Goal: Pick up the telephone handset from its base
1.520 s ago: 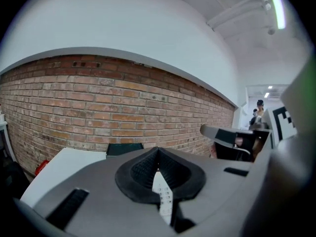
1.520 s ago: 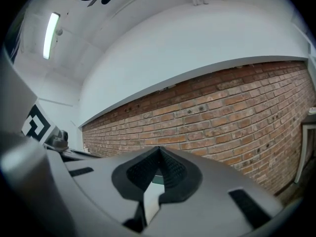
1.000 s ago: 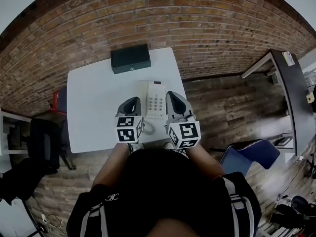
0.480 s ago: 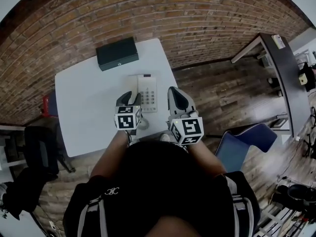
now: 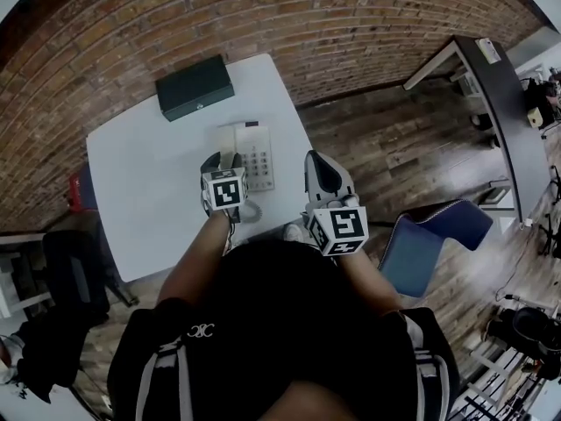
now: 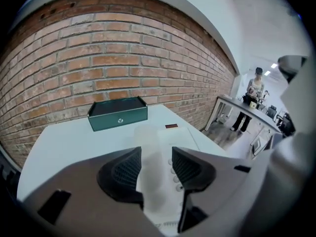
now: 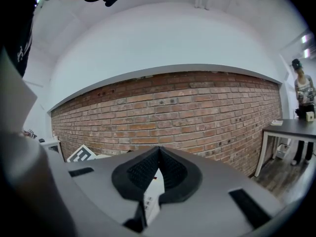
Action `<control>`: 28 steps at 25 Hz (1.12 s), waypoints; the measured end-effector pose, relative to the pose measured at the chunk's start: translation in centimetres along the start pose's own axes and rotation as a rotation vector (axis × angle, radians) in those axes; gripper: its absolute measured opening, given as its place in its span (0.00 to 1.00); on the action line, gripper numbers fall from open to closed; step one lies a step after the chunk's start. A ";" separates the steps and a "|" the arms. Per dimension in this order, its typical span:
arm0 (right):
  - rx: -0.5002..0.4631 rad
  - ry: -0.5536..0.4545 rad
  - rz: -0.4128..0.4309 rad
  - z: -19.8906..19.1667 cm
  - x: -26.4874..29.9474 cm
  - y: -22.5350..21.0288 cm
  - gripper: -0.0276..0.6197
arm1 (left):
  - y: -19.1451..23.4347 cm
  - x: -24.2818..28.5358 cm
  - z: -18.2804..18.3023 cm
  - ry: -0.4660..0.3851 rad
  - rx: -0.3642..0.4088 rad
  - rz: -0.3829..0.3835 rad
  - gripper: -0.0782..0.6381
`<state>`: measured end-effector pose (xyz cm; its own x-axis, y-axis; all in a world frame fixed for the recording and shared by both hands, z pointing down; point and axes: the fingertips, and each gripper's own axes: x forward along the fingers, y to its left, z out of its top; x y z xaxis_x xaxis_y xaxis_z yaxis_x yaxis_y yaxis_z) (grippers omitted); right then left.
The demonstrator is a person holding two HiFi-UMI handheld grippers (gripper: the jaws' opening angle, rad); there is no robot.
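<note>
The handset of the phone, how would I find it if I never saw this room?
Look for the white table standing against the brick wall. On it, closer to the person than the dark green box, lies a white telephone. The handset is the long plain bar down the phone's left side in the head view, with no buttons, unlike the keypad beside it.

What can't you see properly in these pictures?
- Handset: blurred in the left gripper view; its near end hides behind the left gripper, whose jaws have just been opening around it.
- Keypad: too small to read in the head view.
- Telephone: the right gripper view shows only a sliver below the shut right gripper.
</note>
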<state>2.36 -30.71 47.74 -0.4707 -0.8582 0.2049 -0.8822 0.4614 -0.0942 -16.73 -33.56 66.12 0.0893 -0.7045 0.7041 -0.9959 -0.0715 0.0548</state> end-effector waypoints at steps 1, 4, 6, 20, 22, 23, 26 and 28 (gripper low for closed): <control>0.001 0.003 -0.005 -0.1 -0.1 -0.2 0.04 | 0.1 0.4 -0.2 0.010 0.004 0.003 0.36; 0.002 0.005 -0.014 -0.1 -0.2 -0.4 0.04 | 0.3 1.2 -0.7 0.038 0.010 0.009 0.37; 0.008 0.016 -0.019 -0.3 -0.2 -0.4 0.04 | 0.7 1.5 -0.7 0.047 0.011 0.028 0.38; 0.005 0.040 -0.032 -0.9 0.2 0.1 0.04 | 1.4 2.8 -0.4 0.071 0.030 0.071 0.44; 0.005 0.040 -0.038 -0.9 0.2 0.0 0.04 | 1.4 3.2 -0.5 0.077 0.018 0.066 0.44; 0.006 0.041 -0.040 -0.8 0.2 0.0 0.04 | 1.4 3.5 -0.6 0.083 0.013 0.064 0.44; 0.021 0.046 -0.037 -1.1 0.1 -0.2 0.04 | 1.5 4.1 -0.8 0.093 0.001 0.064 0.44; 0.029 0.045 -0.033 -1.2 0.0 -0.3 0.04 | 1.5 4.4 -0.9 0.101 -0.007 0.068 0.44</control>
<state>2.61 -30.56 48.89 -0.4410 -0.8614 0.2520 -0.8975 0.4258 -0.1151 -17.84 -36.11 69.93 0.0200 -0.6328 0.7741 -0.9997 -0.0207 0.0089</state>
